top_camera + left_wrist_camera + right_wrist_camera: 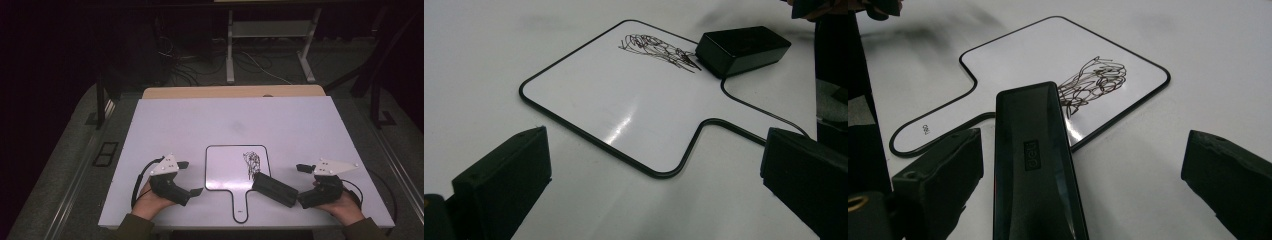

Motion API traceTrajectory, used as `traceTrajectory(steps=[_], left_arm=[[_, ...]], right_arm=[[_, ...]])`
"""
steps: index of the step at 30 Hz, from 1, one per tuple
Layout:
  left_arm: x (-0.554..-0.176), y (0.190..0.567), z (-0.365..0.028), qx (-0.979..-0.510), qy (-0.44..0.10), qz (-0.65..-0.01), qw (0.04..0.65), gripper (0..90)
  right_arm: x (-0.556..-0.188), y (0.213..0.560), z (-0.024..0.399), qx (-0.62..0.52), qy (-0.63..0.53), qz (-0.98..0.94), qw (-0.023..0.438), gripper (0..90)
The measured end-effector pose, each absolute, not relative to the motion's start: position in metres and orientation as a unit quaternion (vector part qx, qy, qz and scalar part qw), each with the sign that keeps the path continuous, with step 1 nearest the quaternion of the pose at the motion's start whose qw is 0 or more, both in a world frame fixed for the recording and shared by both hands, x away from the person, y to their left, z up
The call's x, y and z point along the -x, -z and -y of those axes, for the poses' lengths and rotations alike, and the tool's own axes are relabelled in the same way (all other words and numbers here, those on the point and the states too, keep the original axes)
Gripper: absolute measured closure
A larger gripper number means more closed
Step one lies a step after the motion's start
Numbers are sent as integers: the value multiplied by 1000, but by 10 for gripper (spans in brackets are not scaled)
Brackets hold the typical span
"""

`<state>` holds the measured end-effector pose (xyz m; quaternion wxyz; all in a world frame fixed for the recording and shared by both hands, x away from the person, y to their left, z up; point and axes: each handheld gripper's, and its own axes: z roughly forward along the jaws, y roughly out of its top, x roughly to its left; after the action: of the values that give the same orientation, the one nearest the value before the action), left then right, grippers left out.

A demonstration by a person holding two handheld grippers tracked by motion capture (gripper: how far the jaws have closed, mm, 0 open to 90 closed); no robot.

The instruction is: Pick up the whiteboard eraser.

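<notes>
My right gripper [300, 190] sits at the table's [175, 120] near right edge, jaws wide apart. The eraser [274, 189] lies between them in the right gripper view, close to the left jaw; I can't tell if it touches, and the right jaw is clear of it. No squeeze on it.

Eraser's far end overlaps the whiteboard's [222, 167] lower right corner, right next to the scribble [252, 162].

My left gripper [192, 192] rests left of the board, jaws spread with bare table between them, pointing at the board's handle [241, 207].
</notes>
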<state>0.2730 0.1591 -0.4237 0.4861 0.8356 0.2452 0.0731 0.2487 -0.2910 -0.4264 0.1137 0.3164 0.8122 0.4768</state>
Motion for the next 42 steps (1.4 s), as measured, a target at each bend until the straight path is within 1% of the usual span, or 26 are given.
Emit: traceTrajectory(steps=[12,22,35,42], left_arm=[[-271,424,-159,-836,-76,-247,484,0],[-271,426,-157,-838,-70,-243,483,0],[-270,426,-153,-839,-65,-240,485,0],[-270,427,-153,-838,-63,-242,484,0]], right_arm=[[-248,421,294,-318,-490,-804,115,20],[-253,419,292,-322,-481,-809,107,20],[-259,411,283,-311,-473,-818,103,20],[-263,410,272,-306,-457,-829,102,20]])
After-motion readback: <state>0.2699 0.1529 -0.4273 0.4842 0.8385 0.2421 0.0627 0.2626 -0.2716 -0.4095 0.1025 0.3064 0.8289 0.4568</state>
